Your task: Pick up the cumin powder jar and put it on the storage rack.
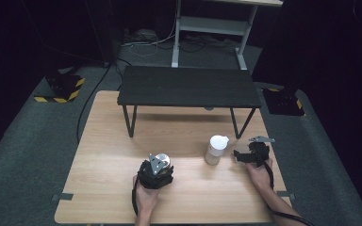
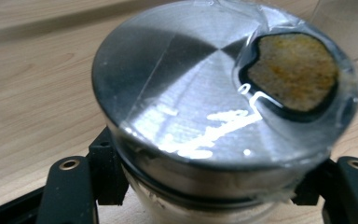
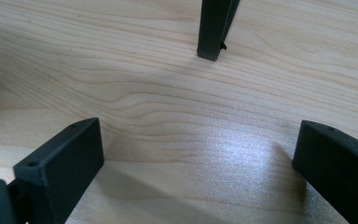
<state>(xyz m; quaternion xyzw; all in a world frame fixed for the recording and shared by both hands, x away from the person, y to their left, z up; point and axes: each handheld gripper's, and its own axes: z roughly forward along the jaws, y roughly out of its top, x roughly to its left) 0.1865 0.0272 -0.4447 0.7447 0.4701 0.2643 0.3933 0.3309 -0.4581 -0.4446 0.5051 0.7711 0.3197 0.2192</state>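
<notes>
Gripping the metal-lidded jar [image 2: 223, 116] just beneath its lid, the left claw [image 1: 156, 170] was clamped on it at the tabletop's [image 1: 103, 141] near middle. Its smooth, film-wrapped surface looked slippery and probably rigid. Beside a white bottle [image 1: 216, 149], the right claw [image 1: 243, 155] stood wide and empty.

No readable text, brand, label or number anywhere. Only sign-like marks: yellow-and-black hazard stripes on two floor bases, one [image 1: 61, 89] off the desk's far left corner, one [image 1: 285, 101] off its far right corner. The metal lid [image 2: 182, 107] w/ clear film carries a dark-rimmed yellowish patch [image 2: 291, 72], no lettering on it.
</notes>
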